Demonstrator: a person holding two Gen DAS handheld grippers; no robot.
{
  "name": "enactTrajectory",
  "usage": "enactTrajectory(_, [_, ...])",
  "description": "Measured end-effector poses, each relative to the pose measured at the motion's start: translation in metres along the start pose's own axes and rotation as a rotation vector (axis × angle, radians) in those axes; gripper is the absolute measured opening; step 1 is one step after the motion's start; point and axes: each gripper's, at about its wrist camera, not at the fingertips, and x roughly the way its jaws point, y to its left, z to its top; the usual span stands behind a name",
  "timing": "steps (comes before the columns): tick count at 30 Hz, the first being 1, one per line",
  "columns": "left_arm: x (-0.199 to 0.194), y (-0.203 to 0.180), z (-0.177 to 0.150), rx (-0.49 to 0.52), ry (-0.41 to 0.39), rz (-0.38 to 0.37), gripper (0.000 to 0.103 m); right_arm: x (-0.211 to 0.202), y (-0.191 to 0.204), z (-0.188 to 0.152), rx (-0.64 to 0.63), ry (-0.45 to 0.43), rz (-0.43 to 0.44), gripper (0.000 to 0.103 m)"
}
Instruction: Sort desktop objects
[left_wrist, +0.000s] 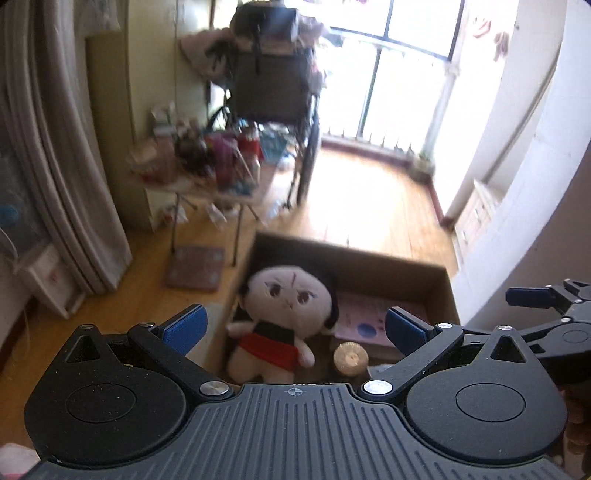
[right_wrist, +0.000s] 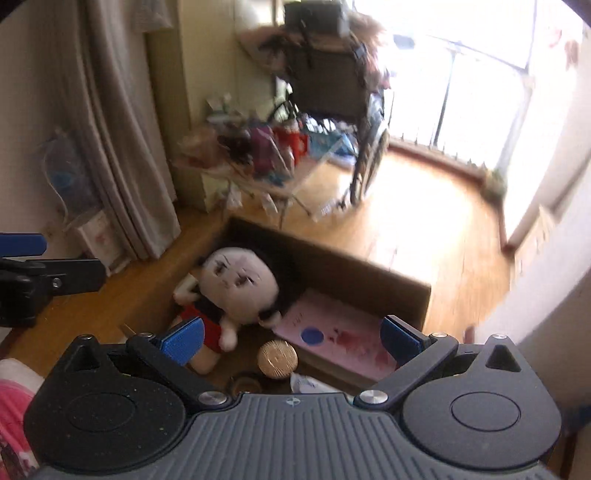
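Both hand-held grippers hang above an open cardboard box (left_wrist: 417, 284) on the wood floor, each with its blue pads spread wide and nothing between them. Across the bottom of the left wrist view, the left gripper (left_wrist: 295, 326) shows its two blue fingertips (left_wrist: 186, 326) far apart, framing the box below; the right gripper (left_wrist: 535, 297) juts in at the right edge of that frame, its own blue pad visible. In the right wrist view the right gripper (right_wrist: 293, 336) fills the lower part of the frame, jaws at full spread and empty, while the left gripper (right_wrist: 26, 245) pokes in at the left edge. Inside the box lies a plush doll (left_wrist: 288, 314) with a pale round face, black hair and a red and black outfit, on its back at the left end of the box. To its right, flat on the box floor, is a pink sheet (left_wrist: 365, 319) with a blue dot and reddish marks. Just below the doll and beside the sheet's near corner sits a round gold lid (left_wrist: 351, 359), ribbed on top. In the right wrist view a dark round rim and a scrap of white plastic show just beneath the gold lid, too hidden to identify. Beyond the box, in the upper middle of both frames, a cluttered folding table (left_wrist: 207, 184) stands before a wheelchair (left_wrist: 273, 85), with a bright window (left_wrist: 399, 70) at the upper right and a grey curtain (left_wrist: 62, 147) at the left.
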Motion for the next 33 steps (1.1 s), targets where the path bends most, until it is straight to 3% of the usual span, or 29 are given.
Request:
enactTrajectory(4, [-0.027,0.003,0.006,0.007,-0.087,0.056,0.103,-0.023,0.011,0.011,-0.002,-0.037,-0.007,0.103])
enactTrajectory(7, [-0.041,0.007,0.014,-0.005,-0.098,0.129,0.103,-0.033,0.015,0.019,0.009,-0.037,-0.001,0.103])
enactTrajectory(14, [-0.064,0.003,0.021,-0.013,-0.136,0.231,0.103,-0.063,0.018,0.026,0.004,-0.128,-0.052,0.103])
enactTrajectory(18, [-0.074,-0.008,0.019,0.014,-0.156,0.225,0.103,-0.075,0.015,0.022,0.01,-0.194,-0.076,0.103])
enactTrajectory(23, [-0.078,-0.022,0.016,0.065,-0.126,0.216,0.103,-0.083,0.011,0.016,0.013,-0.209,-0.091,0.103])
enactTrajectory(28, [-0.085,-0.025,0.01,0.02,-0.122,0.2,0.103,-0.087,0.01,0.014,0.016,-0.223,-0.102,0.103])
enactTrajectory(33, [-0.096,-0.024,0.012,-0.027,-0.14,0.223,0.103,-0.088,0.007,0.012,0.066,-0.172,-0.067,0.103])
